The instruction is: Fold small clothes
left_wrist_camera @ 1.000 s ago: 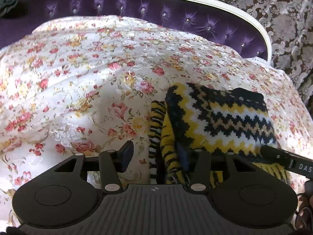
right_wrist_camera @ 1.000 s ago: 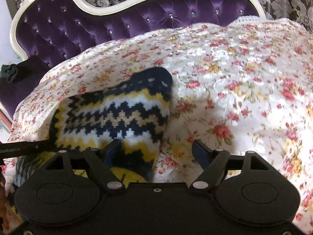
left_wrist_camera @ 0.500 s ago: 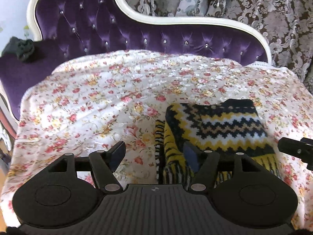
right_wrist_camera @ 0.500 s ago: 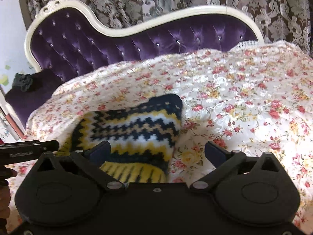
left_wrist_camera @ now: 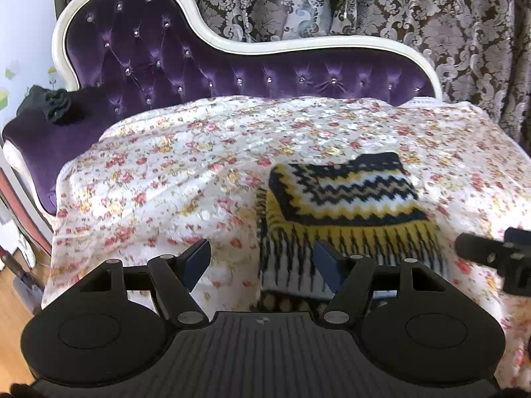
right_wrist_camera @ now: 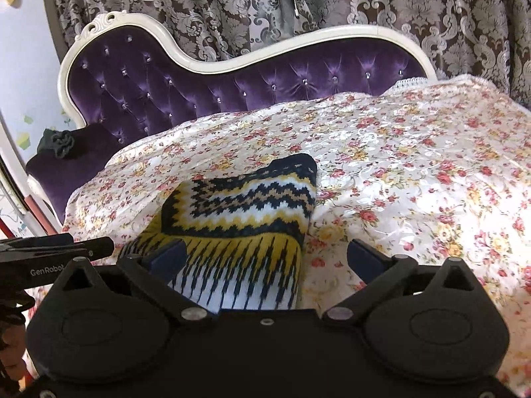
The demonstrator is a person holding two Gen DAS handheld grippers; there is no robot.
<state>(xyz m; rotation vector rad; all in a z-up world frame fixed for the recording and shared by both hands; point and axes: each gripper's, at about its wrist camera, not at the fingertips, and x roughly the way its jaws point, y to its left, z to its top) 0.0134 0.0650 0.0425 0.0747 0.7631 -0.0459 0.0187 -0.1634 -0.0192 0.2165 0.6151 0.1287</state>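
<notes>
A small knit garment (left_wrist_camera: 345, 202) with yellow, black and white zigzags lies folded on the floral bedspread (left_wrist_camera: 186, 179); it also shows in the right wrist view (right_wrist_camera: 245, 219). My left gripper (left_wrist_camera: 262, 260) is open and empty, held back from the garment's near left edge. My right gripper (right_wrist_camera: 265, 257) is open and empty, held back from its near right edge. Each gripper's side shows in the other's view: the right one (left_wrist_camera: 491, 252), the left one (right_wrist_camera: 56, 252).
The floral bedspread (right_wrist_camera: 415, 179) covers a purple tufted chaise (left_wrist_camera: 199, 63) with a white frame. A dark bundle (left_wrist_camera: 53, 104) sits on its left end. Patterned curtains (right_wrist_camera: 332, 0) hang behind. Wooden floor (left_wrist_camera: 13, 311) shows at lower left.
Both grippers have pulled back and risen away from the folded garment, staying open. The garment stays folded on the bedspread.
</notes>
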